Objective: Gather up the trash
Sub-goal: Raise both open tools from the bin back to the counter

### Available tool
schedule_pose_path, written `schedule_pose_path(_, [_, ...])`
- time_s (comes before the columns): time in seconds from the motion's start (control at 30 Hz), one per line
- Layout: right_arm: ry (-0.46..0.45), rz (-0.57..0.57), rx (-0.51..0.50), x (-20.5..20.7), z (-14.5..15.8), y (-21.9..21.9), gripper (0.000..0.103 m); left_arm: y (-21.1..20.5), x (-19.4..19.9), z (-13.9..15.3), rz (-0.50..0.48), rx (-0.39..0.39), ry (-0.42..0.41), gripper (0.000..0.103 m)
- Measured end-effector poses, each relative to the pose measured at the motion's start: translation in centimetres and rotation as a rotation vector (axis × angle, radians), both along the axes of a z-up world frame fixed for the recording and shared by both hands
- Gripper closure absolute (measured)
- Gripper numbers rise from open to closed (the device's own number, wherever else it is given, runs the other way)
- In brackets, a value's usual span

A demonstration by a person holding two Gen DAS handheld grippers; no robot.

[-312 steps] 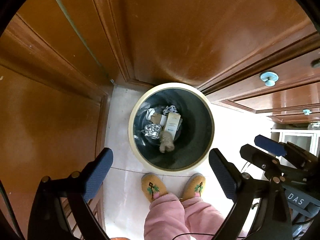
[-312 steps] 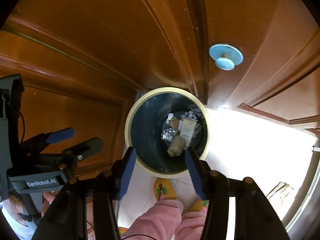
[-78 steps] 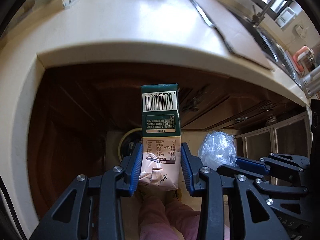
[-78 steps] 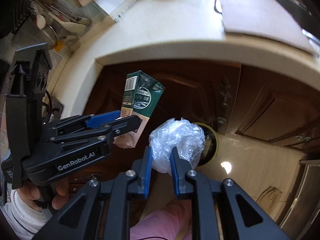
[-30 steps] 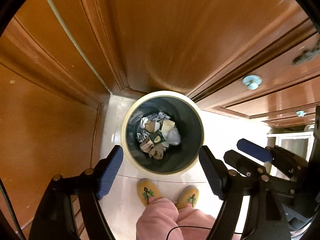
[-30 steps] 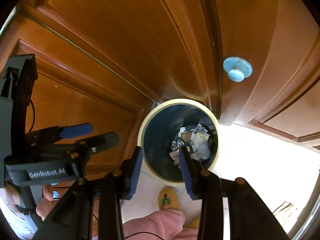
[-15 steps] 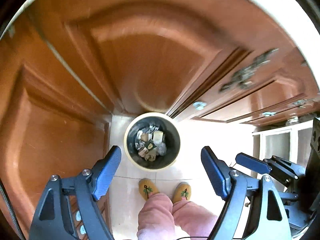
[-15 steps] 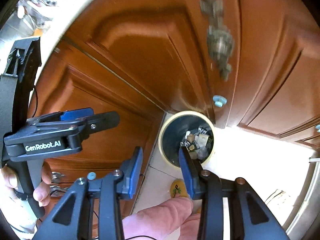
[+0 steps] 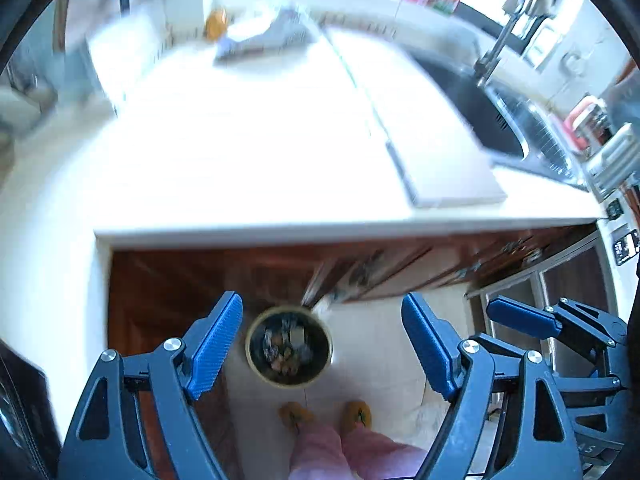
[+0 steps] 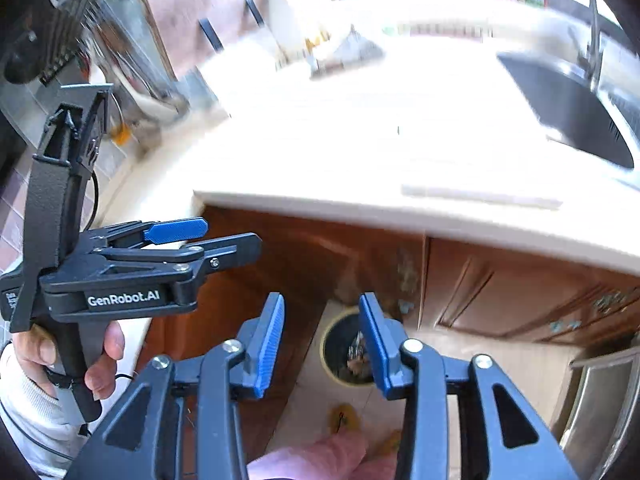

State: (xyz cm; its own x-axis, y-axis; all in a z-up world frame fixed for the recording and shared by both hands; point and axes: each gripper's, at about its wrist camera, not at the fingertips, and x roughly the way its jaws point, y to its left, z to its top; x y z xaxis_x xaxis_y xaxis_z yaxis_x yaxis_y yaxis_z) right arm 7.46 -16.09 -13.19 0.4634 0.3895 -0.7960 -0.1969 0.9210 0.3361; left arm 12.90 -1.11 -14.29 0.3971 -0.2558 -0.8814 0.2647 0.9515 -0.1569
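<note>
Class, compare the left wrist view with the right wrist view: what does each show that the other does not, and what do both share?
Only the left wrist view shows the whole trash bin opening and both slippers. Only the right wrist view shows the person's hand gripping the left hand-held gripper, plus a rack on the wall. Both share the white counter, the sink, the wooden cabinets and two empty hand-held grippers, the right hand-held gripper opening.
</note>
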Motion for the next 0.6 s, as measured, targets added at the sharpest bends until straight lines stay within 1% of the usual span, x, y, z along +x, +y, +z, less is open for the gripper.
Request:
schedule_pose_path(0.1, [-0.064, -0.021, -0.006, 0.0, 3.2, 0.1, 0.057, 0.1, 0.7, 3.6, -0.015, -0.009, -0.057, 0.021])
schedule_pose_path(0.2, [-0.109, -0.045, -0.004, 0.0, 5.9, 0.0, 0.056, 0.2, 1.5, 6.4, -0.029, -0.012, -0.104, 0.02])
schedule_pose_path(0.27, [-0.128, -0.06, -0.001, 0.4, 6.8, 0.0, 0.056, 0.1, 2.0, 8.3, -0.035, -0.008, -0.134, 0.02])
schedule_pose_path(0.43, [-0.158, -0.128, -0.013, 1.8, 9.3, 0.0, 0.056, 0.3, 3.3, 12.0, -0.049, -0.005, -0.204, 0.019])
schedule_pose_path(0.5, [-0.159, -0.153, -0.009, 2.4, 9.5, 0.1, 0.056, 0.4, 3.9, 13.2, -0.056, 0.004, -0.235, 0.019])
schedule_pose_path(0.6, [-0.166, -0.178, -0.002, 3.4, 10.4, 0.3, 0.056, 0.8, 4.7, 14.2, -0.057, 0.006, -0.266, 0.018])
